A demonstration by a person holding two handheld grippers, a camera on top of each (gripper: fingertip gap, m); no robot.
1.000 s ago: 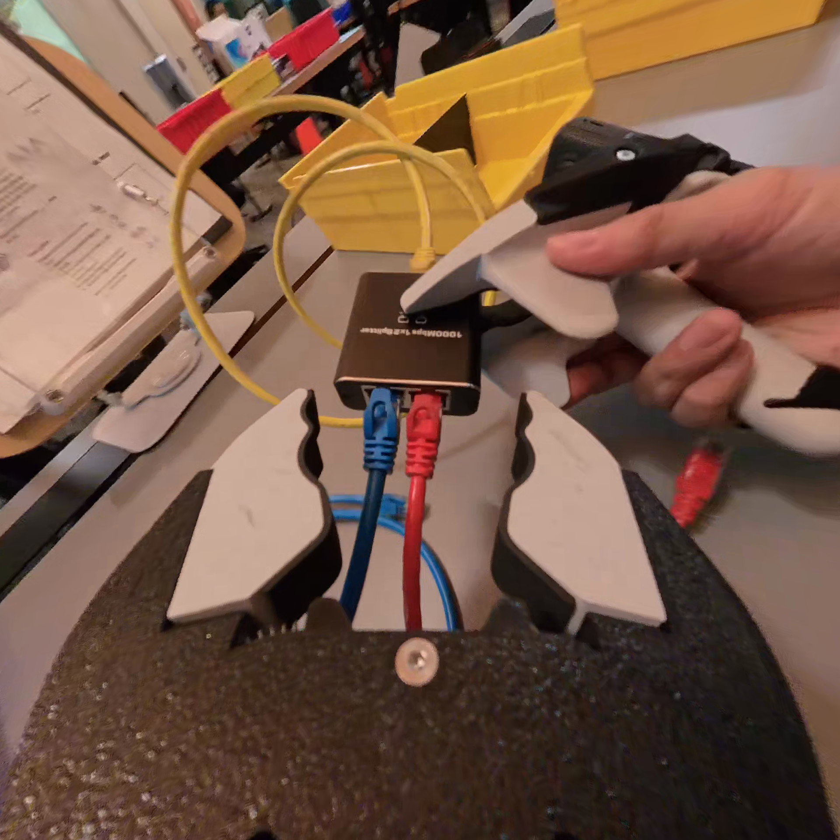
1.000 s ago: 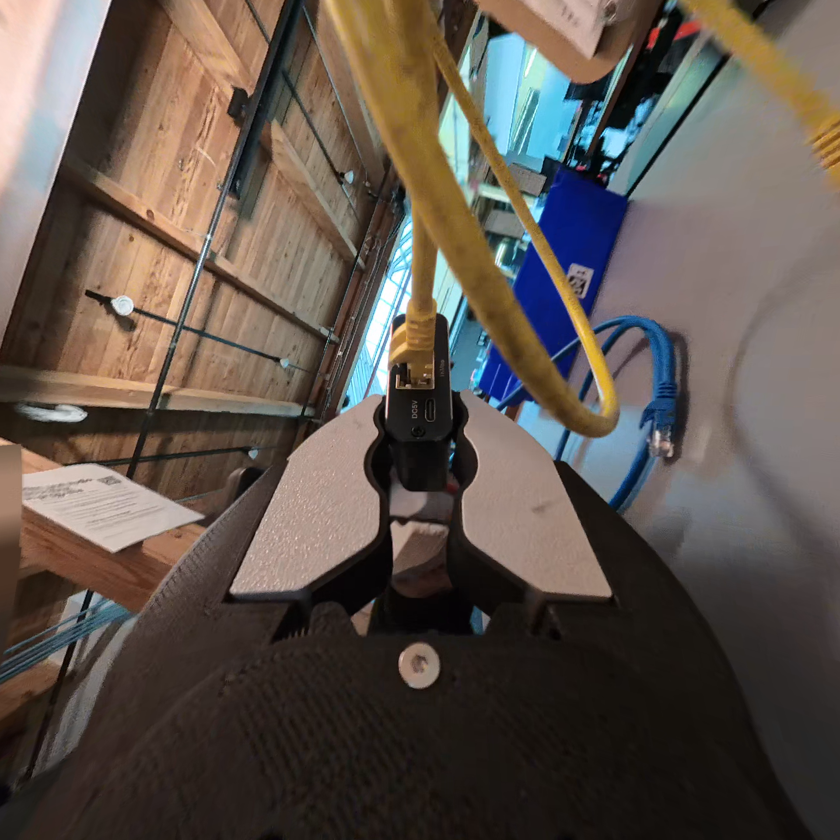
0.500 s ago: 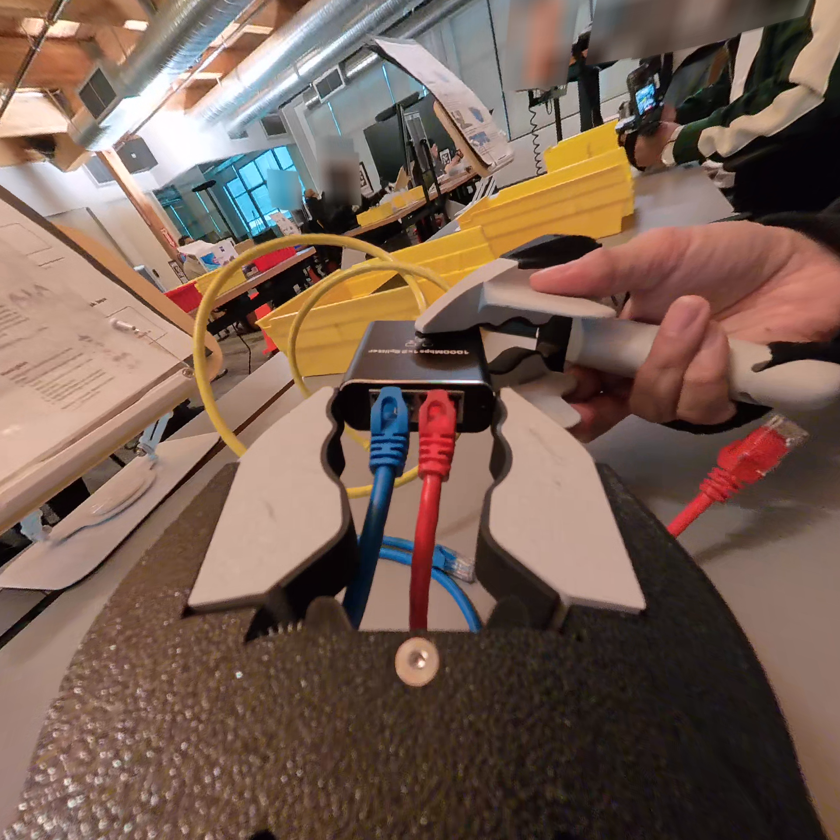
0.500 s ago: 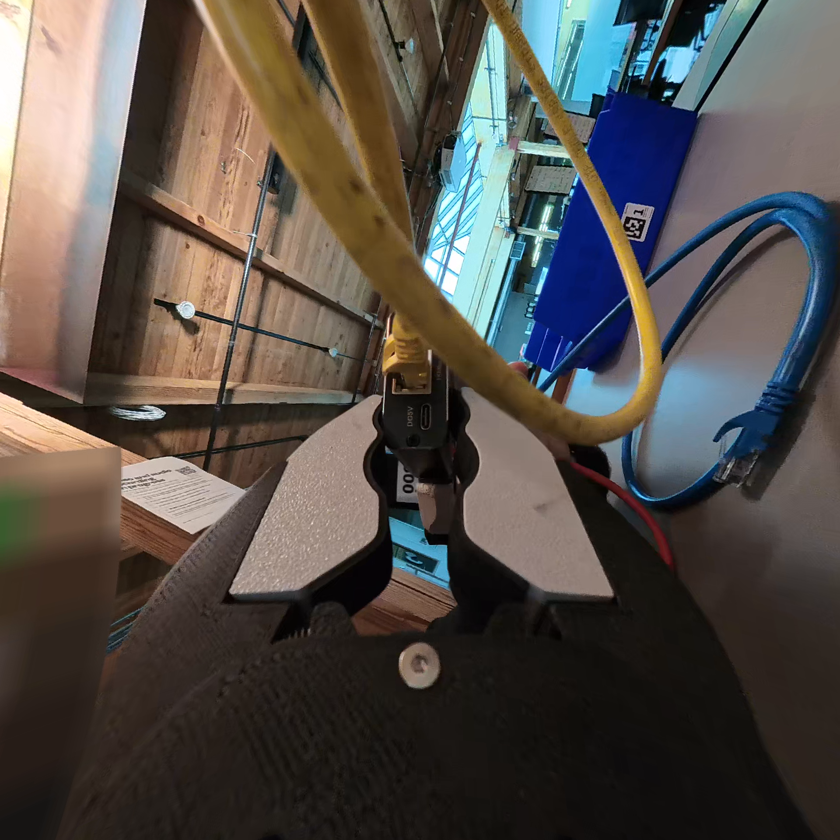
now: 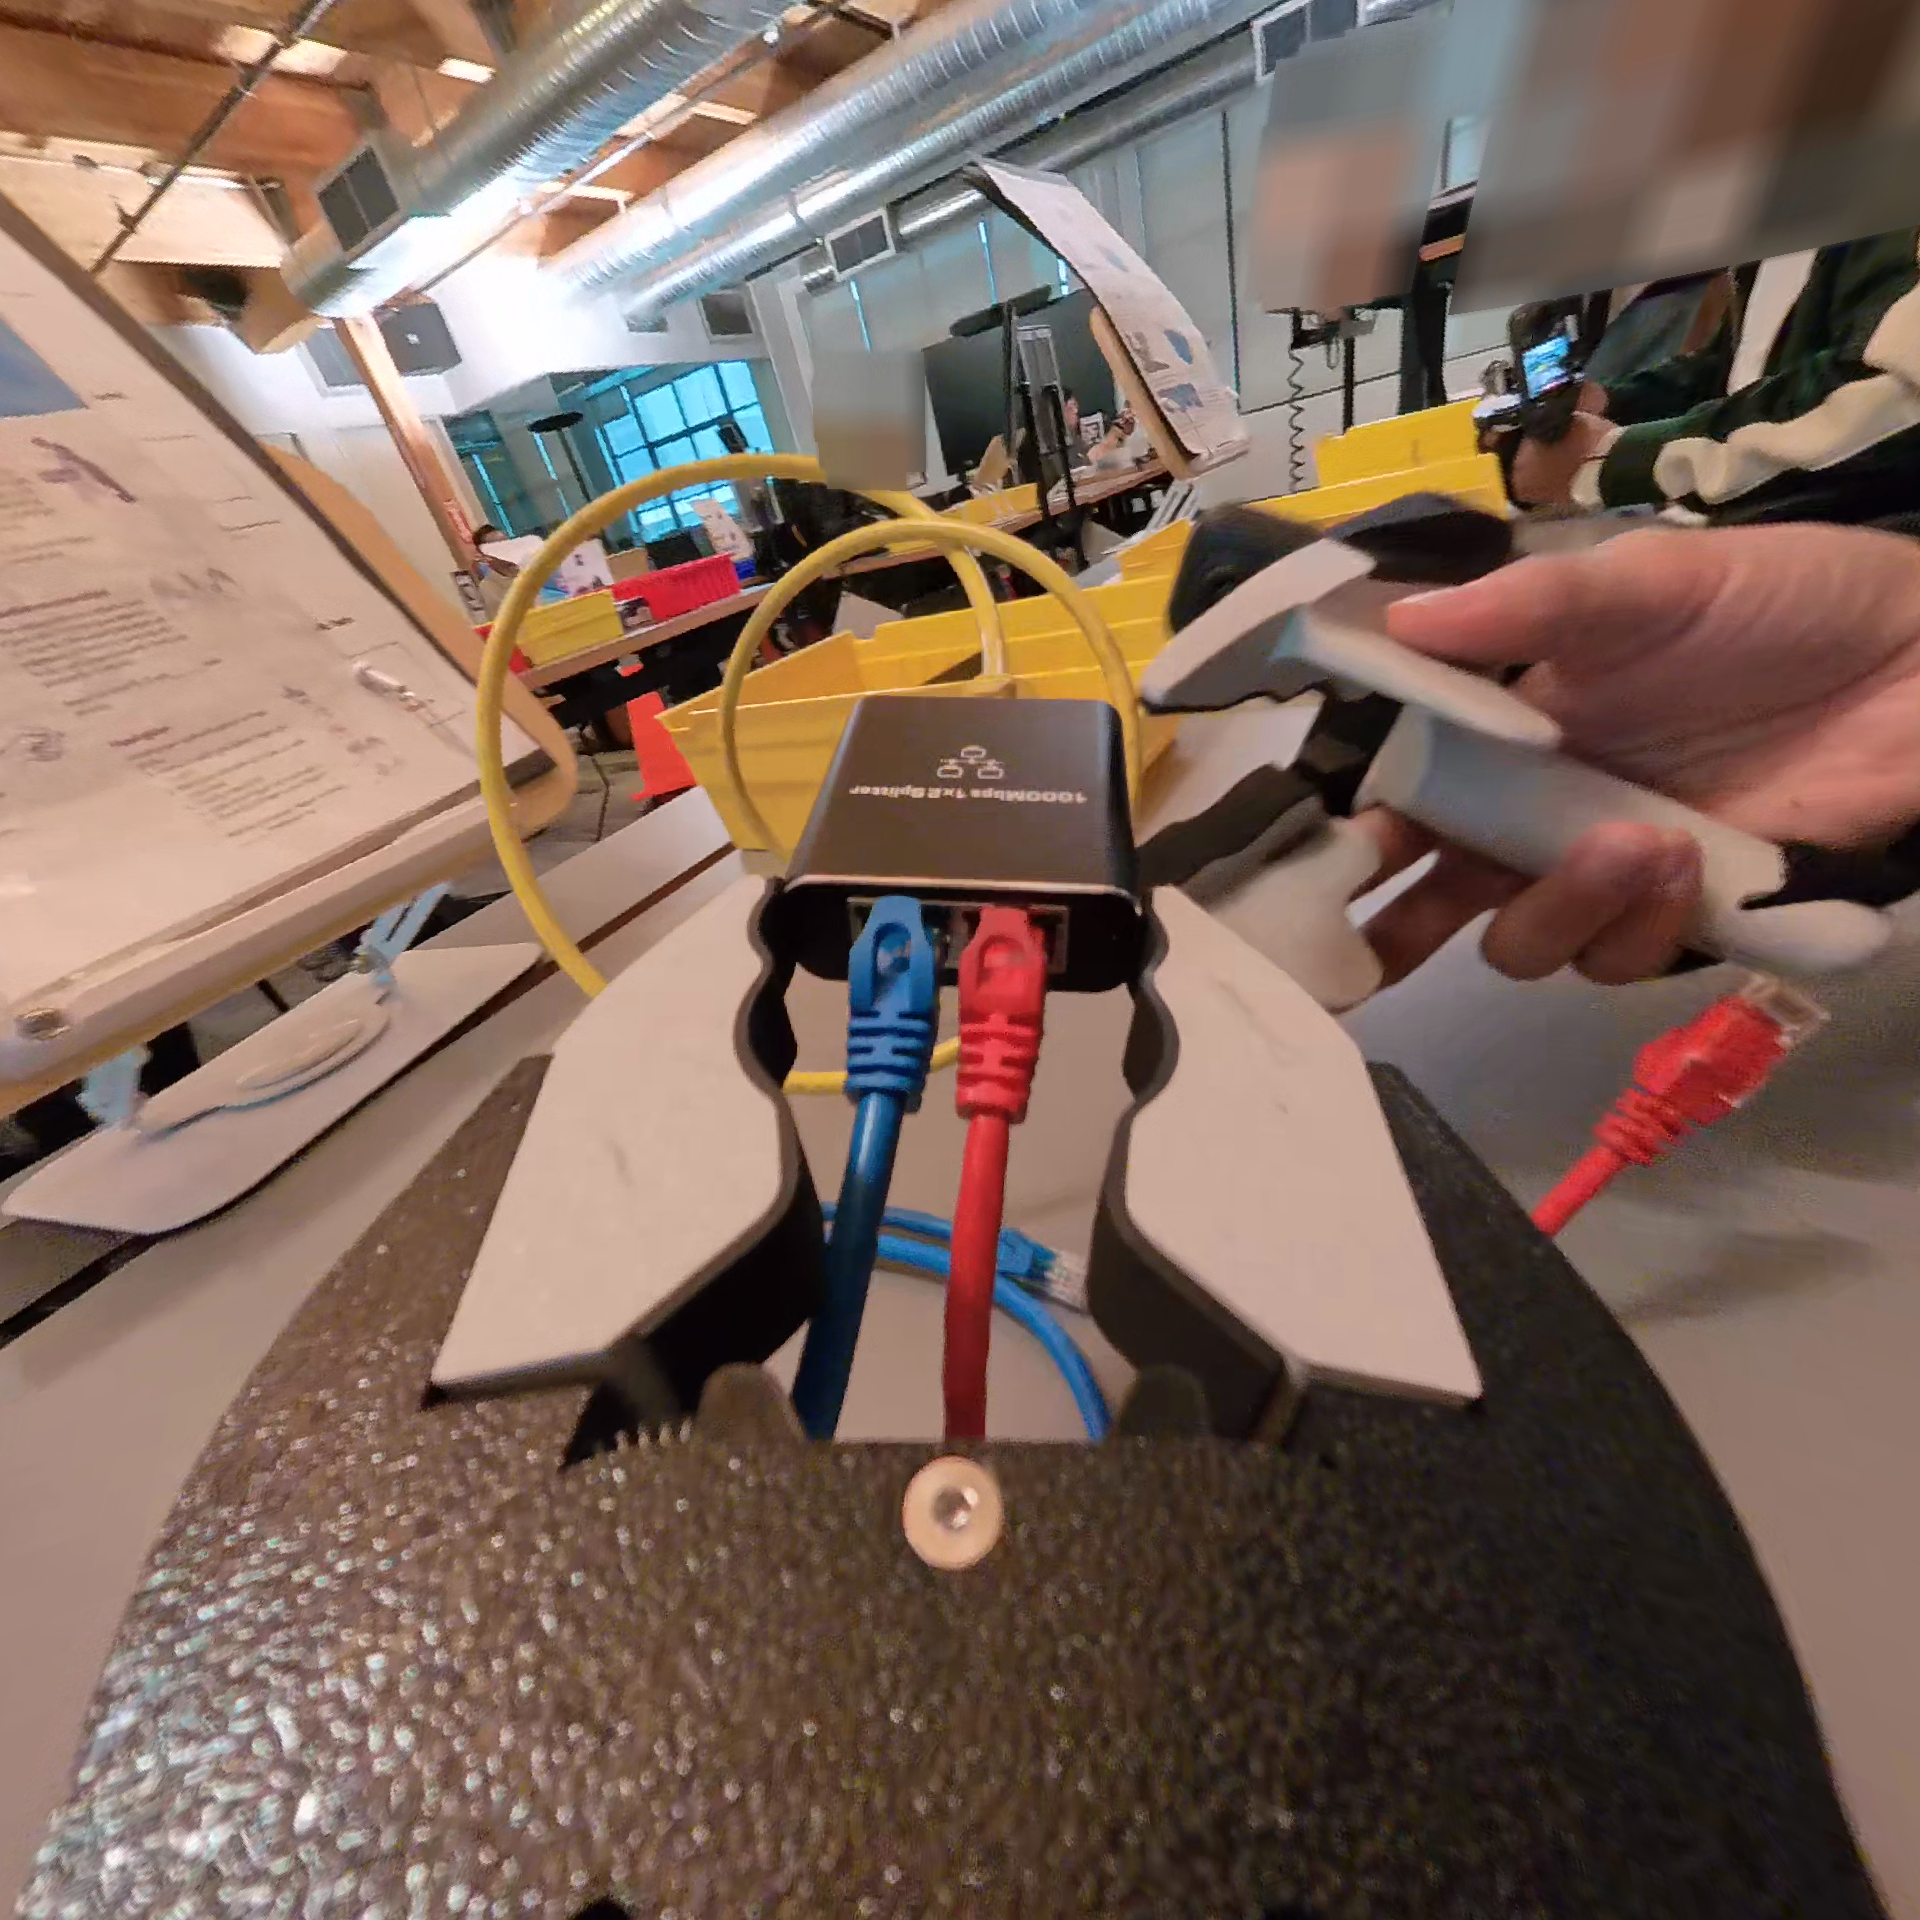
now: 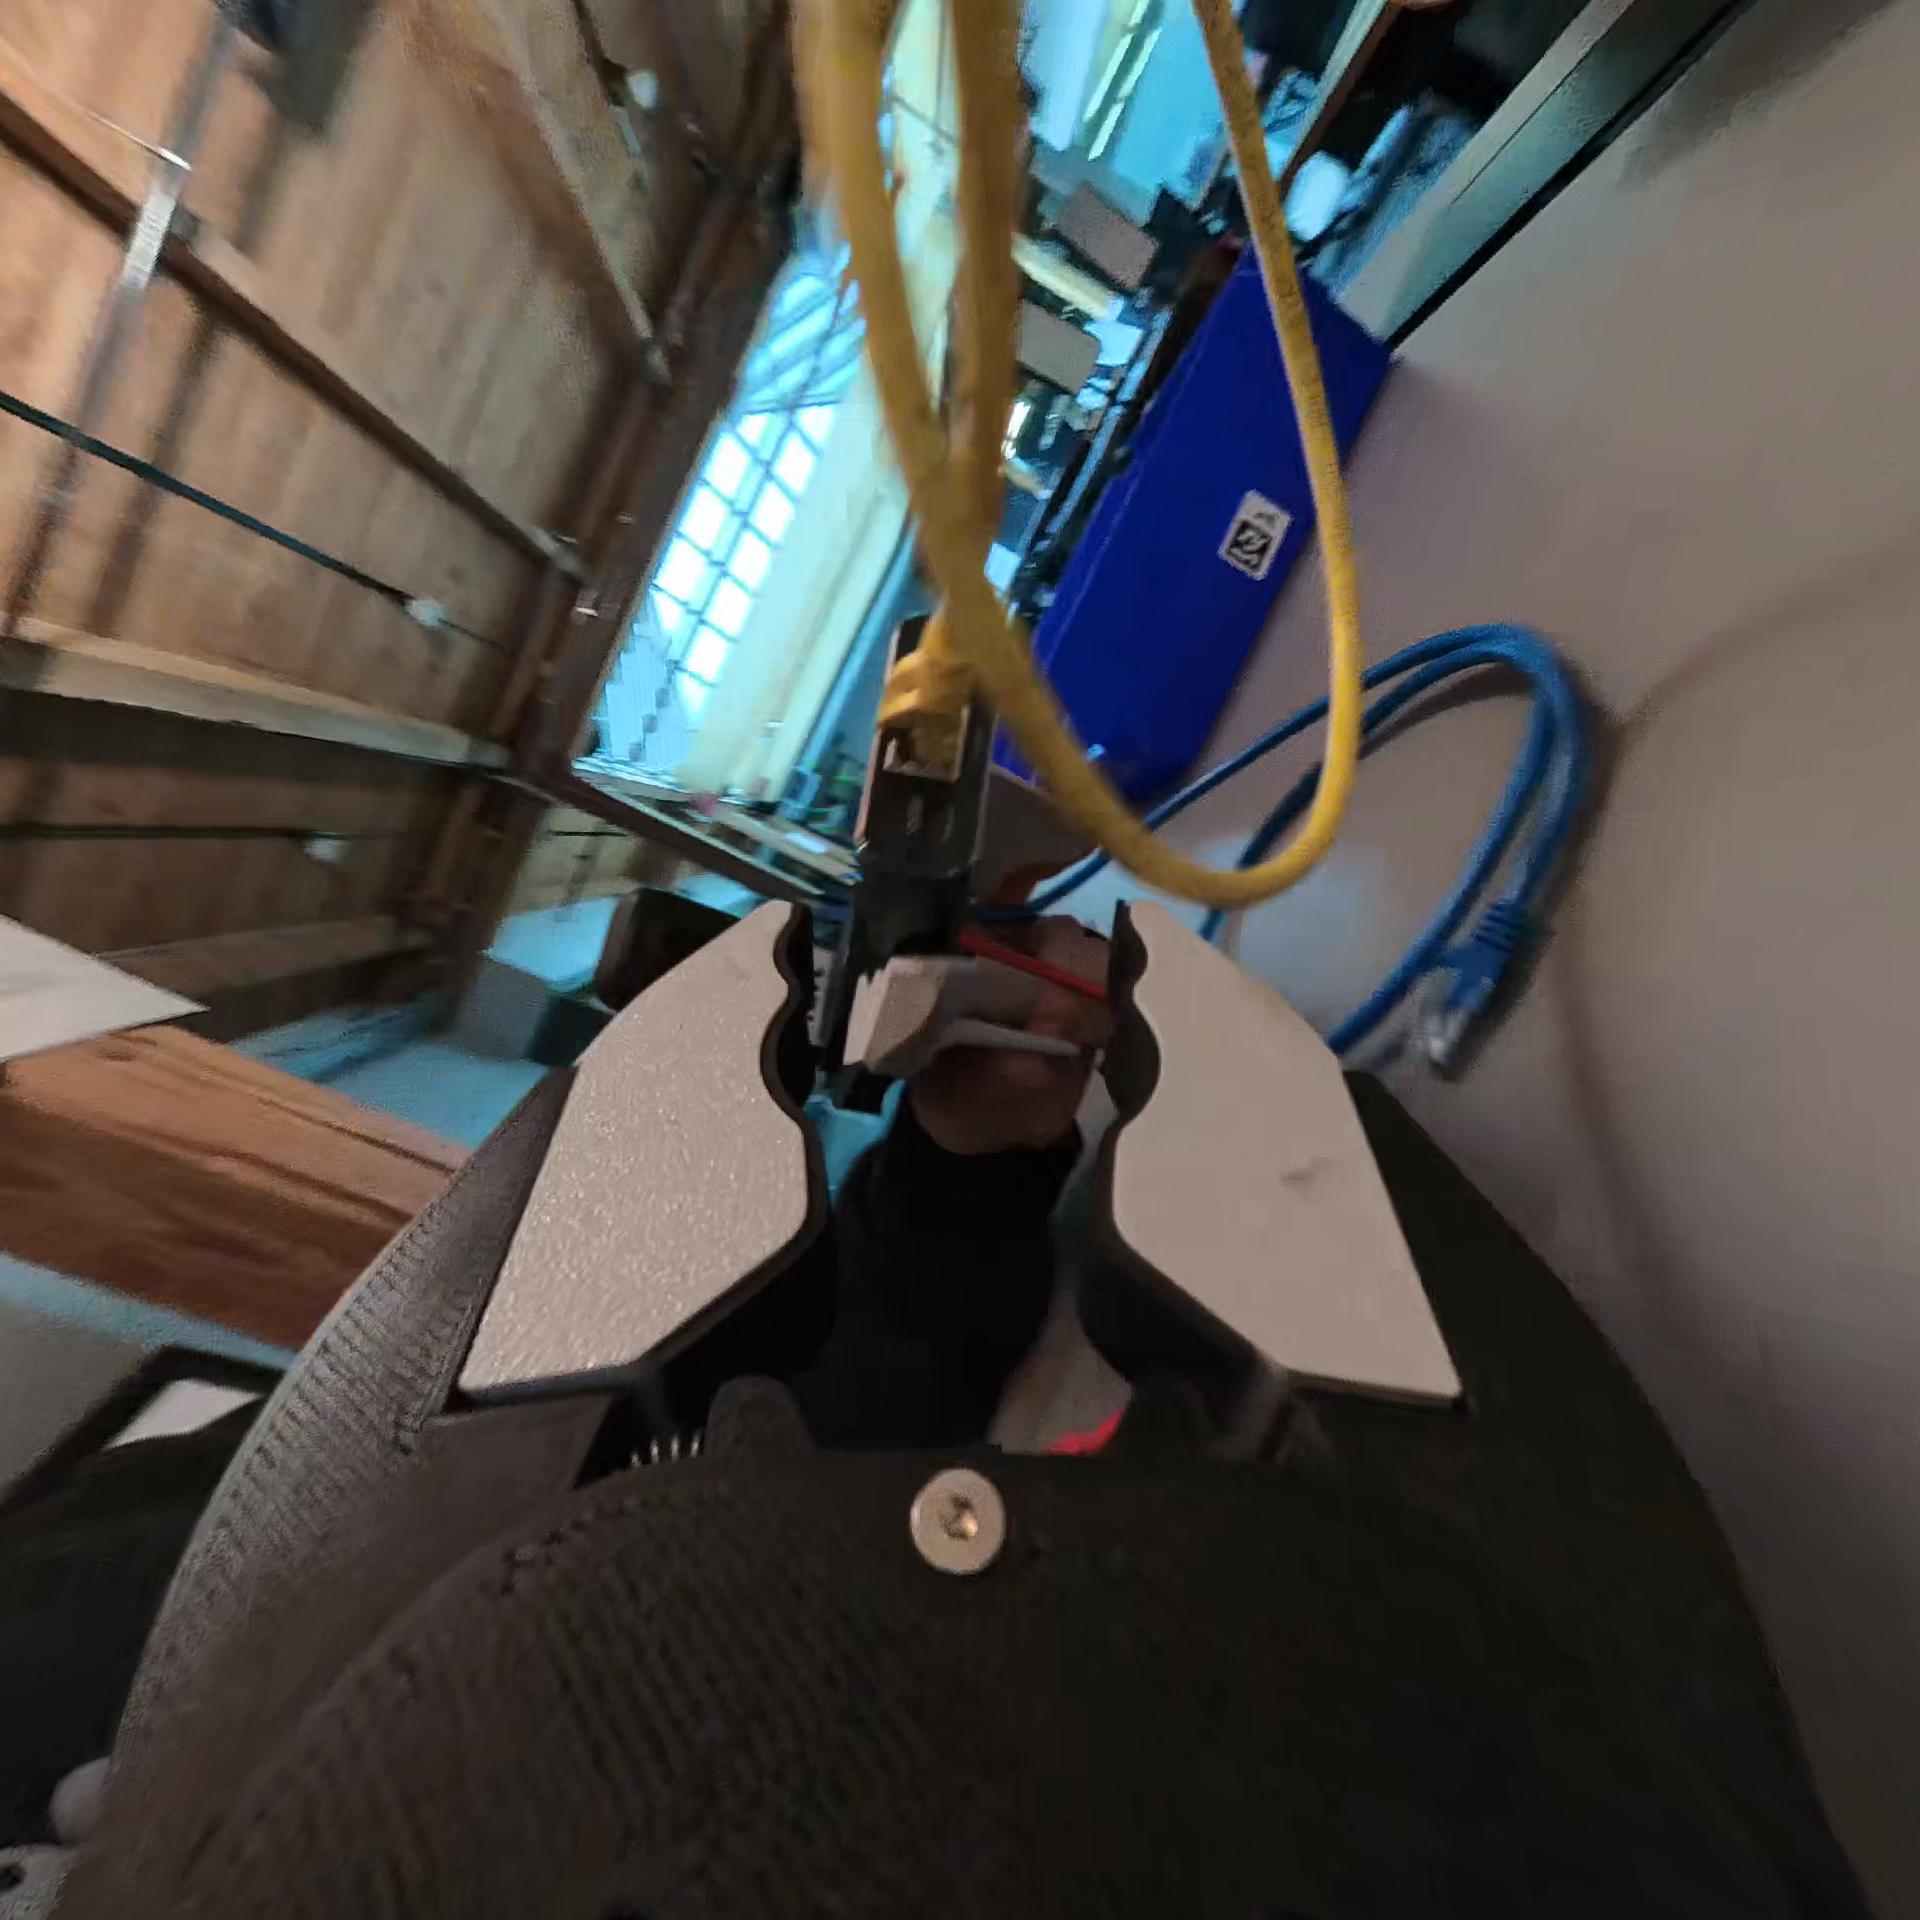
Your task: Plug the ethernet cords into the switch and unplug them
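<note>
Left wrist view is showing the left gripper (image 5: 951,961) pinching the small black switch (image 5: 971,821) mid-frame by its sides, looking light, rigid and slick, blue cord (image 5: 883,1023) and red cord (image 5: 992,1023) sitting plugged, while right wrist view is showing the right gripper (image 6: 961,997) spread, gripping nothing, facing the switch (image 6: 914,831).

Left gripper (image 5: 951,961) clamps black switch (image 5: 971,805); blue cord (image 5: 883,1013) and red cord (image 5: 995,1023) plugged in.
</note>
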